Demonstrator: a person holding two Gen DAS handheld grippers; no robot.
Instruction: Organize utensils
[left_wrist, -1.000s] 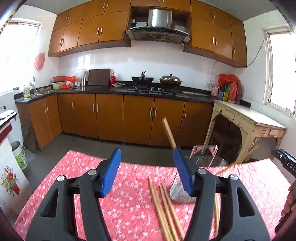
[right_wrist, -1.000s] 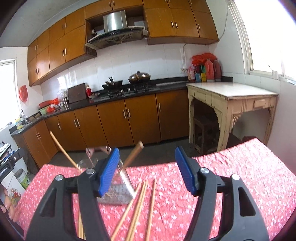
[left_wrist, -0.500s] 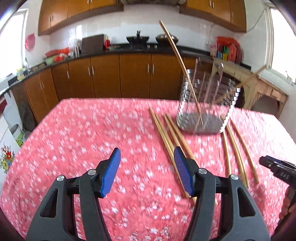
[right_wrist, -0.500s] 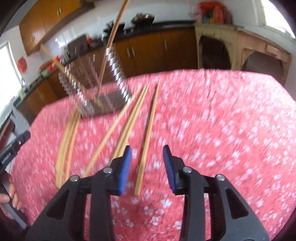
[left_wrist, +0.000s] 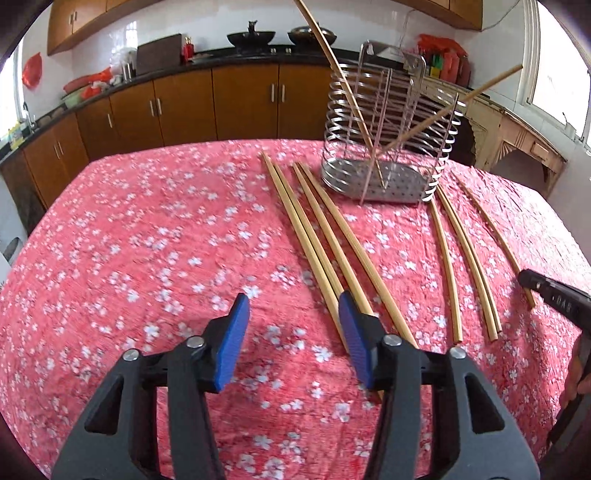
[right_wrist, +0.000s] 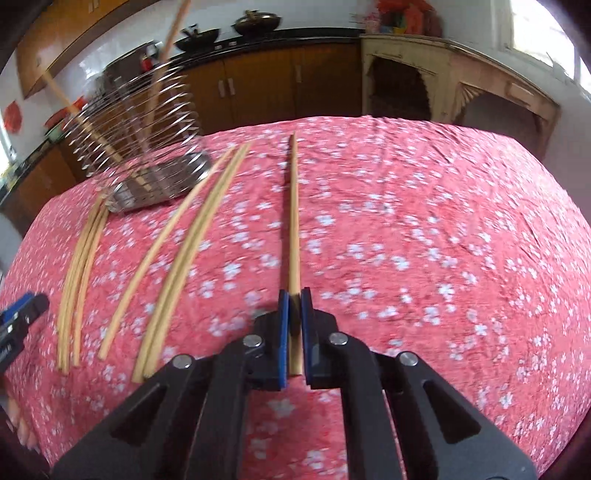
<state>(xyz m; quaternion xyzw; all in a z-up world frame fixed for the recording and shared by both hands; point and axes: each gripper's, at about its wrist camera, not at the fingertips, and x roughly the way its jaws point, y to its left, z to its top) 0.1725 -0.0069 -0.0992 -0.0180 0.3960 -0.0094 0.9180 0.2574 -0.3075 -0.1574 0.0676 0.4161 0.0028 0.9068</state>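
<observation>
Several bamboo chopsticks (left_wrist: 332, 236) lie on the red floral tablecloth (left_wrist: 155, 236). A wire utensil holder (left_wrist: 388, 147) stands at the far side with two chopsticks leaning in it; the right wrist view shows the holder (right_wrist: 147, 147) at upper left. My right gripper (right_wrist: 294, 295) is shut on the near end of a single chopstick (right_wrist: 293, 221) that lies pointing away from me. My left gripper (left_wrist: 293, 297) hangs low over the cloth with its jaws closing. Only cloth shows between them, and the nearest pair of chopsticks runs under its right finger (left_wrist: 354, 332).
Three more chopsticks (left_wrist: 465, 254) lie right of the holder. The right gripper's body (left_wrist: 554, 299) and a hand (left_wrist: 576, 376) sit at the right edge. Brown kitchen cabinets (left_wrist: 243, 103) and a pale side table (right_wrist: 443, 81) stand beyond the table's far edge.
Both grippers have sunk toward the table and tipped downward. The right jaws have shut onto one chopstick. The left jaws have narrowed a little.
</observation>
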